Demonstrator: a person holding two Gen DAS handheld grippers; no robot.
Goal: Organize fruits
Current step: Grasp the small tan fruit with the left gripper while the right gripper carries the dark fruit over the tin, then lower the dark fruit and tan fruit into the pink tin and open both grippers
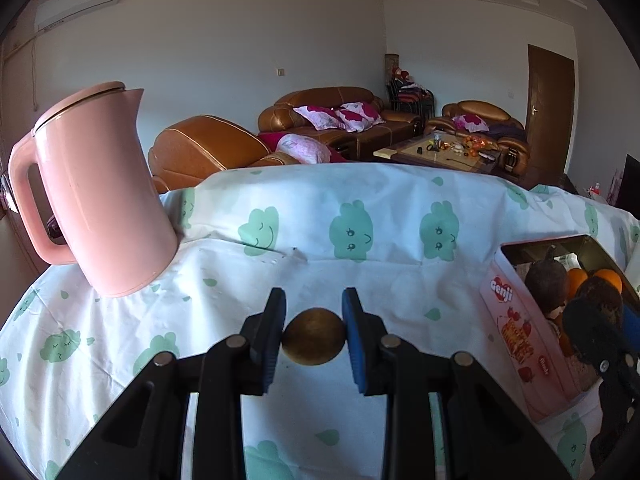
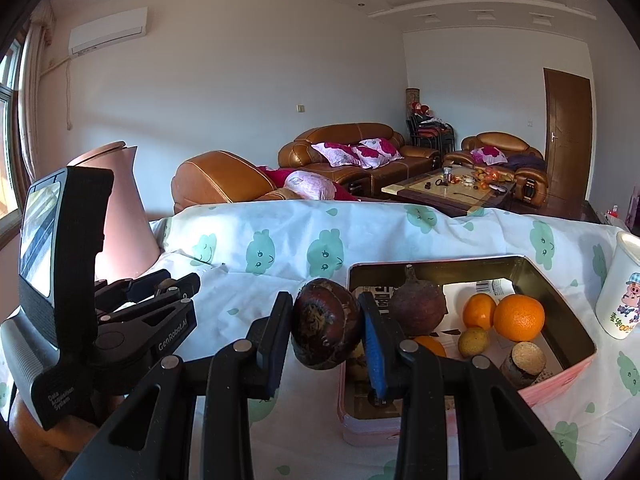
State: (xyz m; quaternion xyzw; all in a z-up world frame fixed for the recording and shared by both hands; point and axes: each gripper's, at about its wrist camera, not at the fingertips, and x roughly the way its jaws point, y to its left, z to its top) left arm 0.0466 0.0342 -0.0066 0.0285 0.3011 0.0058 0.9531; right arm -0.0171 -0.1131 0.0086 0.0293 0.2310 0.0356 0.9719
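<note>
Left tongs (image 1: 314,336) clamped on a small brown round fruit (image 1: 314,336), pinched across its middle, lifted just above the cloud-print bench (image 1: 320,264). It looks light, firm and smooth, so it may slip. Right tongs (image 2: 325,332) grip a dark, hard-shelled mangosteen (image 2: 325,328) at the near left edge of the pink tin (image 2: 560,384), oranges (image 2: 518,317) inside.

Both grippers (image 1: 314,336) (image 2: 325,334) — fingers clamped
</note>
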